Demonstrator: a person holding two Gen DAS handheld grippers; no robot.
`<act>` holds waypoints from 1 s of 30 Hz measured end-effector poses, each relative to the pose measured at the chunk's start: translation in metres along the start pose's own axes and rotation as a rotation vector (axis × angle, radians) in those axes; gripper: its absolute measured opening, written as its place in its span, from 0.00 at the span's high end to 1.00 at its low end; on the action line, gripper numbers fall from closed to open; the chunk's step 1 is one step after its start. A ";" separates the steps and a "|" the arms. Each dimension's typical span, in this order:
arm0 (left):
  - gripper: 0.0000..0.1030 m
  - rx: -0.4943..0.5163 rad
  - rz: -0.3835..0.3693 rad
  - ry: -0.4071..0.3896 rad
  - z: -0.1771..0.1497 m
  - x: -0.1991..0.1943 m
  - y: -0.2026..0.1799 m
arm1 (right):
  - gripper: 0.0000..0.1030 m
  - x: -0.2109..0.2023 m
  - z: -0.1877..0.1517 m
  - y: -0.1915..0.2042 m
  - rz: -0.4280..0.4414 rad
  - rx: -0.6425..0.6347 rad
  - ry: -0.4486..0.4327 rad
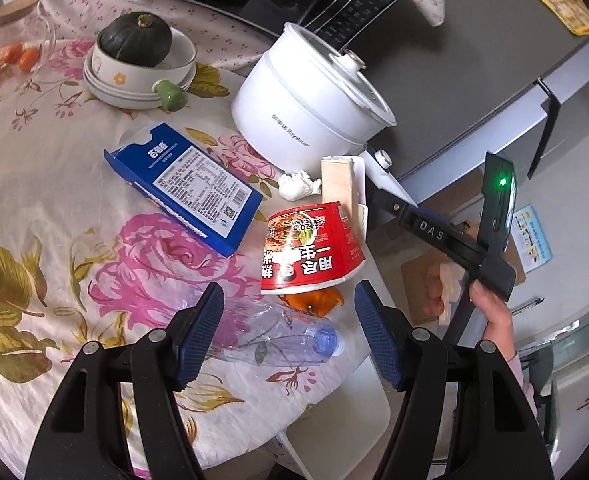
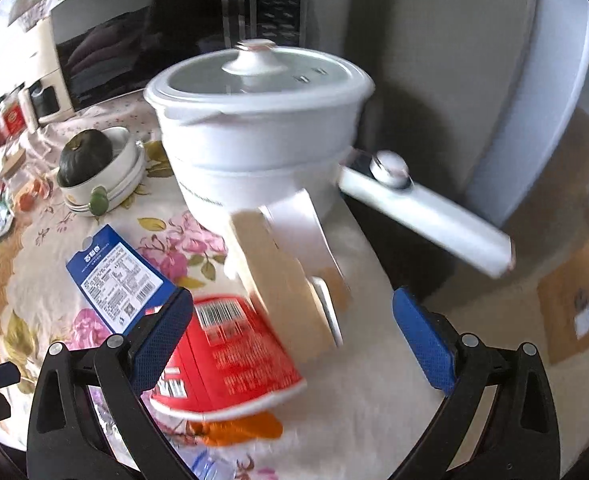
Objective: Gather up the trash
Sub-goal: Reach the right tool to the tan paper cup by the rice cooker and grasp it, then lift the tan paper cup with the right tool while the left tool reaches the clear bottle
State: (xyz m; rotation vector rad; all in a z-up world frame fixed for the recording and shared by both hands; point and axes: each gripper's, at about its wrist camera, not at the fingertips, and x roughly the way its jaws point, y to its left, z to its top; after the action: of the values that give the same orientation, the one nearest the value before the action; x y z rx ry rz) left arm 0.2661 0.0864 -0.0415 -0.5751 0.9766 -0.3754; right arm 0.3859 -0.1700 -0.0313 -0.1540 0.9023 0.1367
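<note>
Noodle cup (image 1: pixel 312 250) lying on side near worktop (image 1: pixel 54 208) edge, box (image 1: pixel 184 184) sitting to its left, bottle (image 1: pixel 270 336) lying in front, tissue wad (image 1: pixel 299 185) behind. Pot (image 1: pixel 314 96) standing further back, squash (image 1: pixel 135 39) resting in bowl (image 1: pixel 142 70) at back left.

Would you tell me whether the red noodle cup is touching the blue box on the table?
Apart. In the left wrist view, a strip of flowered tablecloth shows plainly between the red noodle cup and the blue box.

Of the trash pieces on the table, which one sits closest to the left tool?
The crushed clear plastic bottle, lying between the open left tool's fingers; red noodle cup and blue box lie farther.
</note>
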 end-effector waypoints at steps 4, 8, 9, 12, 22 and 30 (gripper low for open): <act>0.35 -0.014 0.008 0.009 0.001 0.002 0.004 | 0.07 0.014 0.012 0.015 -0.005 -0.068 0.006; 0.35 -0.028 0.023 -0.004 0.002 -0.001 0.009 | 0.13 0.035 0.016 0.025 0.000 -0.093 0.042; 0.35 -0.034 0.025 -0.009 0.003 -0.003 0.011 | 0.15 0.039 0.015 0.026 0.003 -0.094 0.051; 0.35 -0.047 0.026 -0.018 0.005 -0.006 0.015 | 0.20 0.059 0.014 0.032 0.005 -0.096 0.088; 0.35 -0.072 0.025 -0.031 0.009 -0.013 0.022 | 0.70 0.080 0.012 0.028 0.040 -0.029 0.134; 0.35 -0.086 0.033 -0.044 0.011 -0.014 0.024 | 0.78 0.055 0.009 0.022 0.019 0.003 0.061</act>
State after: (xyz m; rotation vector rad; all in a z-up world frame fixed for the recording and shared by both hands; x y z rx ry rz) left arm 0.2690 0.1157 -0.0419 -0.6421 0.9619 -0.2915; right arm 0.4221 -0.1434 -0.0709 -0.1472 0.9649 0.1494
